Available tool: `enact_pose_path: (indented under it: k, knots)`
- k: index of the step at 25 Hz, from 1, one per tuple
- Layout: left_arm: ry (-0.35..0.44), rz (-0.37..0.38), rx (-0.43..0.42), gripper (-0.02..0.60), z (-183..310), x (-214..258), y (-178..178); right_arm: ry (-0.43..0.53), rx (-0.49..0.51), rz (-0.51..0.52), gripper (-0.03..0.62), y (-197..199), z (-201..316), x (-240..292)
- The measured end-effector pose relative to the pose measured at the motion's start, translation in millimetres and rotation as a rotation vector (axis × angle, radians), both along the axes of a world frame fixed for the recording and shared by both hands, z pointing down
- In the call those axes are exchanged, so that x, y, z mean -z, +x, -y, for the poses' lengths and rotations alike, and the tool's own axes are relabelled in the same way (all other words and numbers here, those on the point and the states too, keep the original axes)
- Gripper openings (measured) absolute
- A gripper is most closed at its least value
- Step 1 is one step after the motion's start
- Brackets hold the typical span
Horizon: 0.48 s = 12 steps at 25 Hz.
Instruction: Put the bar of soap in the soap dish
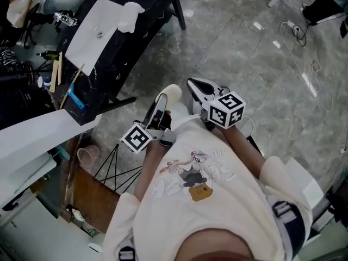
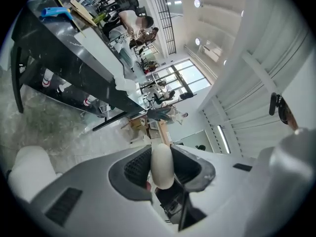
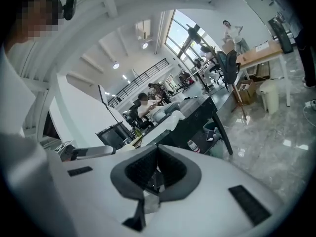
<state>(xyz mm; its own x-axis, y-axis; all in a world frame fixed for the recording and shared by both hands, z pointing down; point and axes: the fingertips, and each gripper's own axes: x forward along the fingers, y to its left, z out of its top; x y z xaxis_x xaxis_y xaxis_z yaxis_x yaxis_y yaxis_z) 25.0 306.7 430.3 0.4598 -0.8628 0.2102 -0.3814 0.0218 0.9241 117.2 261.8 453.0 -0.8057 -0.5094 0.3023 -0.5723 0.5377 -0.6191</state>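
Soap (image 2: 162, 164) half-hidden between left fingers (image 2: 137, 168)

Big open lab or workshop hall, it seems: long black bench (image 3: 197, 116), people (image 3: 144, 104) at desks, tall windows (image 2: 183, 75), cables (image 1: 304, 58) across grey floor (image 1: 239, 53).

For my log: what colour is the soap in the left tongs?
Cream soap; best in left gripper view.

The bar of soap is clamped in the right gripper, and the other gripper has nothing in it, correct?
Not quite. The bar of soap is clamped in the left gripper, not the right. The left gripper view shows the pads pressed against both sides of it. The rest holds once the sides are swapped: the right gripper has its jaws together with nothing between them.
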Motion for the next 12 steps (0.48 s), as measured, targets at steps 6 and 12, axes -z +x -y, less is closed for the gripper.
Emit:
enact_pose_path:
  k: [6,12]
  knots:
    - [-0.03,0.015,0.021,0.124,11.1,-6.4,-3.7,-0.046,0.022,0.018,0.006,-5.0,3.7,-11.2]
    - [-0.041,0.013,0.033,0.124,28.4,-13.9,-21.1,-0.068,0.083,0.007,0.006,-31.4,14.8,-19.0]
